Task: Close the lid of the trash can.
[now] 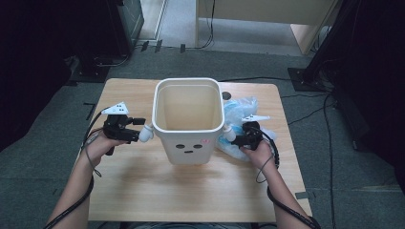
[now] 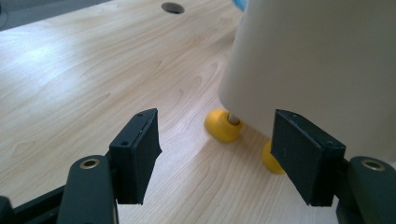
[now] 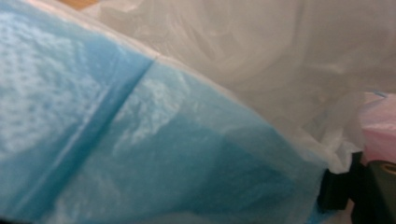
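A cream plastic bin [image 1: 188, 143] with a small face on its front stands in the middle of the wooden table [image 1: 143, 191]. In the left gripper view its wall [image 2: 317, 60] rises over two yellow ball feet [image 2: 223, 126]. My left gripper [image 1: 137, 130] is low at the bin's left side, open [image 2: 215, 135], with nothing between its jaws. My right gripper [image 1: 235, 138] is at the bin's right side, pushed into a crumpled blue plastic bag [image 1: 241, 112]. Blue and clear film [image 3: 154, 154] covers the right gripper view; one black finger [image 3: 337, 189] shows at the lower right.
A small round hole [image 1: 226, 96] is in the table behind the bin. Cables [image 1: 305, 102] cross the grey floor beyond the far edge. Bare wood lies between the bin and the table's near edge.
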Motion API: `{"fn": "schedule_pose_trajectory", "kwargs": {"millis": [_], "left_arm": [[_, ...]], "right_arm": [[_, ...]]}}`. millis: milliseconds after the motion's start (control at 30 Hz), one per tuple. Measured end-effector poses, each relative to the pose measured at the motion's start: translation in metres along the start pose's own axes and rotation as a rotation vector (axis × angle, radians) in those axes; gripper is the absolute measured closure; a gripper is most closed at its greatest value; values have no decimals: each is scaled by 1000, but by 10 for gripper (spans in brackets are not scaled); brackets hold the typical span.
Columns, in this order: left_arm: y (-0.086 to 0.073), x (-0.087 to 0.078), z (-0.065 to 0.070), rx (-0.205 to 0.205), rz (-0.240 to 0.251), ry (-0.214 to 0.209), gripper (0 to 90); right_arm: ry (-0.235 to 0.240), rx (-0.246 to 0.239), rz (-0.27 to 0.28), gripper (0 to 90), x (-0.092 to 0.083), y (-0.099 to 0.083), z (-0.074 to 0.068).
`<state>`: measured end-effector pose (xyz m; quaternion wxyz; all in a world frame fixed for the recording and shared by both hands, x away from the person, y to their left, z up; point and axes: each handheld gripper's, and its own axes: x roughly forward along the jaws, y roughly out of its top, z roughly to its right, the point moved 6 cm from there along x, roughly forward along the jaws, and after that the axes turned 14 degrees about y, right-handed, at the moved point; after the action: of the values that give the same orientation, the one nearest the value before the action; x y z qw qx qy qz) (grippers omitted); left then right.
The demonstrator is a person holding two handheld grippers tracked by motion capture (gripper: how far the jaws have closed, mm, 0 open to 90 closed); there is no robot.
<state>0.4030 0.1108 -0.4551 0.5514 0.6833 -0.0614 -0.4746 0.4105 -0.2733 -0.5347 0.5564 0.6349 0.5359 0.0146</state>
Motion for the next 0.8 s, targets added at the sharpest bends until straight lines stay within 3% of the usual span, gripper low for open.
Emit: {"fn": "schedule_pose_trajectory", "kwargs": {"millis": [133, 267, 467, 800], "left_arm": [[-6, 3, 2, -4, 1, -10, 313], [-13, 7, 2, 21, -4, -7, 311], [-18, 6, -3, -21, 14, 1, 302], [-28, 6, -9, -6, 21, 19, 300]], "right_arm": [[0, 2, -4, 248, 0, 0, 0], [-1, 3, -6, 248, 0, 0, 0], [0, 3, -7, 248, 0, 0, 0], [2, 0, -10, 248, 0, 1, 0]]}}
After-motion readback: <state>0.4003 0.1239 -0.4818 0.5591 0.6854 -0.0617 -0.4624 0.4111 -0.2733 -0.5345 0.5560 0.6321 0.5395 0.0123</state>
